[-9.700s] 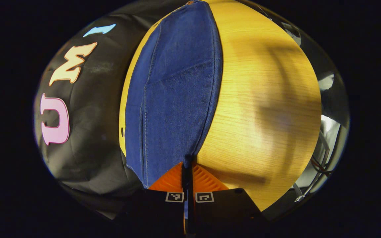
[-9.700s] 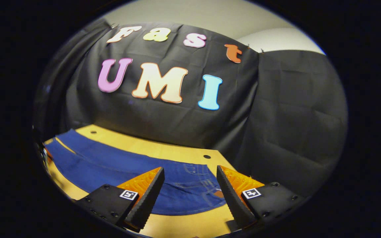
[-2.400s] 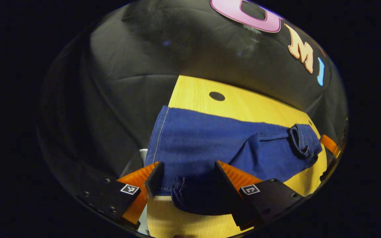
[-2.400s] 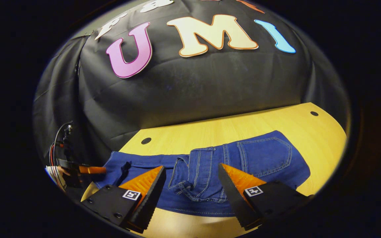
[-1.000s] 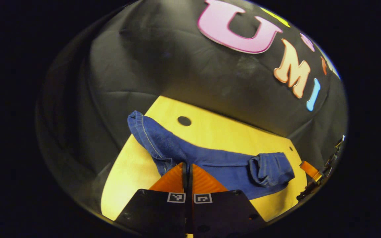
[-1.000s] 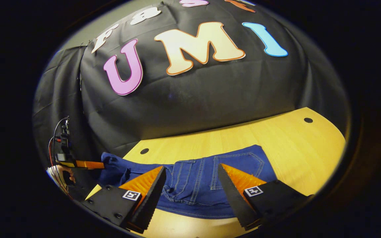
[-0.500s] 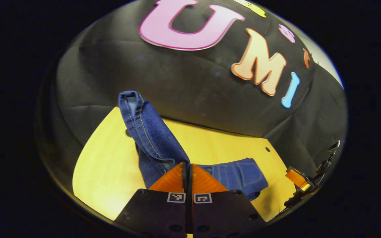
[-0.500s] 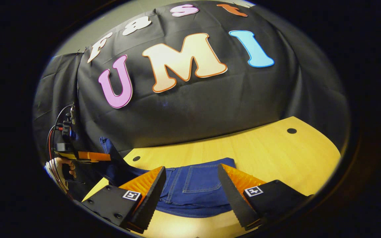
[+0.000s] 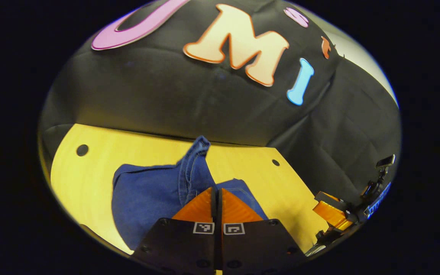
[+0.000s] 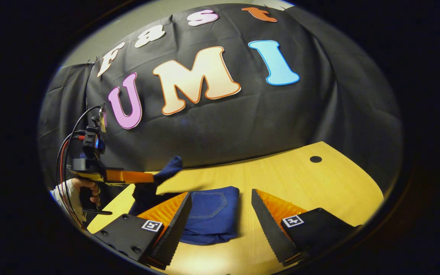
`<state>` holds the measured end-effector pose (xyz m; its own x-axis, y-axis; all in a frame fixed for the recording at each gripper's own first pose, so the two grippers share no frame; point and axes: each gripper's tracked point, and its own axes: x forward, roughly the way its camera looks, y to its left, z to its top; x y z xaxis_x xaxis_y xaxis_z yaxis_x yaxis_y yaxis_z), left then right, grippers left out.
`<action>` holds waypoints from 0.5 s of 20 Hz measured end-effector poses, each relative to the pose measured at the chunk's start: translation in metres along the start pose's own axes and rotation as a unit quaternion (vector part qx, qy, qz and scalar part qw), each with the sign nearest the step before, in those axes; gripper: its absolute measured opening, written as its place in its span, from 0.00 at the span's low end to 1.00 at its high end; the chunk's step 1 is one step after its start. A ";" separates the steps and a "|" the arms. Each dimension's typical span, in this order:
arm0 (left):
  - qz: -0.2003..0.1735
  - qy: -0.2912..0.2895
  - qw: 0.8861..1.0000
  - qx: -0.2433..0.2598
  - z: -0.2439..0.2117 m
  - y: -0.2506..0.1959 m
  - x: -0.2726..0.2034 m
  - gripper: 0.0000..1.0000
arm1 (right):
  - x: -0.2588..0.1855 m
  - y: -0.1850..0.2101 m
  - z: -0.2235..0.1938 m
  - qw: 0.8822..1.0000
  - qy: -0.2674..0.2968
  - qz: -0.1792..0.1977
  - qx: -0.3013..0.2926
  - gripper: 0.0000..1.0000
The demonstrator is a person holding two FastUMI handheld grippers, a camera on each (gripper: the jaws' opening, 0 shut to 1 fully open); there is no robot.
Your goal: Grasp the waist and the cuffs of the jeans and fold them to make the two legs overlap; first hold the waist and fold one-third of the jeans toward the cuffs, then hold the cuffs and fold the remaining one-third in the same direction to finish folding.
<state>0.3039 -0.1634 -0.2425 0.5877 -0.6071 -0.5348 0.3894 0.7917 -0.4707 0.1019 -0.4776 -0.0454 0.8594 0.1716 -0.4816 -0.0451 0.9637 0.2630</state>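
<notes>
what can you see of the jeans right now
The jeans are dark blue denim with pale stitching and a back pocket facing up. Most lies as a folded bundle on the wooden table. The cuff end is lifted off it, pinched in the shut left gripper. The right gripper hovers open over the bundle, not touching it.
</notes>
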 end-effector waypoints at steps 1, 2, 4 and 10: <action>-0.001 0.010 1.000 0.009 -0.010 -0.011 0.011 0.00 | -0.004 -0.007 0.001 1.000 0.000 0.000 -0.001 0.98; -0.004 0.016 1.000 0.010 -0.021 -0.021 0.021 0.00 | -0.007 -0.012 0.003 1.000 -0.001 0.000 -0.003 0.98; 0.027 0.027 0.999 0.020 -0.045 -0.024 0.038 0.00 | -0.011 -0.021 0.004 1.000 -0.002 0.005 -0.005 0.98; 0.121 -0.072 0.986 0.086 -0.032 -0.025 0.008 1.00 | -0.025 -0.023 0.020 0.998 -0.029 0.033 -0.042 0.97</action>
<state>0.2760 -0.1904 -0.2578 0.7680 -0.3924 -0.5061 0.3326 0.9198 -0.2085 0.0915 -0.5084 -0.0232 0.8809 0.2260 -0.4158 -0.1432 0.9647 0.2209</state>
